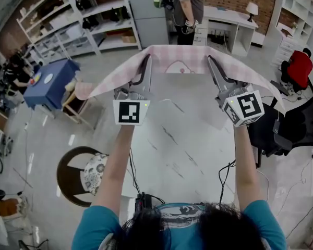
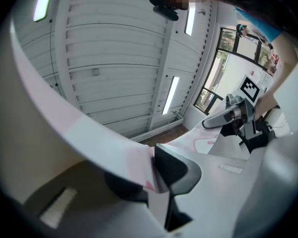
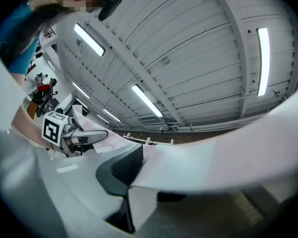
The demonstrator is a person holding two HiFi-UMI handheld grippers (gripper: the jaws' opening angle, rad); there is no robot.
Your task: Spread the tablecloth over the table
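A pale pink checked tablecloth [image 1: 177, 56] is stretched in the air above the far half of a white marble-patterned table [image 1: 182, 155]. My left gripper [image 1: 146, 61] is shut on the cloth's upper edge at the left, my right gripper [image 1: 213, 62] on the same edge at the right. Both point upward and away from me. In the left gripper view the cloth [image 2: 89, 128] is pinched at the pads [image 2: 171, 167], with the right gripper [image 2: 228, 115] visible beyond. The right gripper view shows the cloth [image 3: 213, 167] clamped beside its dark pad [image 3: 124, 170]. A printed pink figure marks the cloth's middle.
A round wooden stool with a patterned cushion [image 1: 86, 173] stands left of the table. A blue-covered small table [image 1: 49, 82] and white shelving [image 1: 78, 20] lie far left. A person [image 1: 185, 9] stands beyond the table by a white desk [image 1: 229, 25]. A black chair [image 1: 281, 124] sits at the right.
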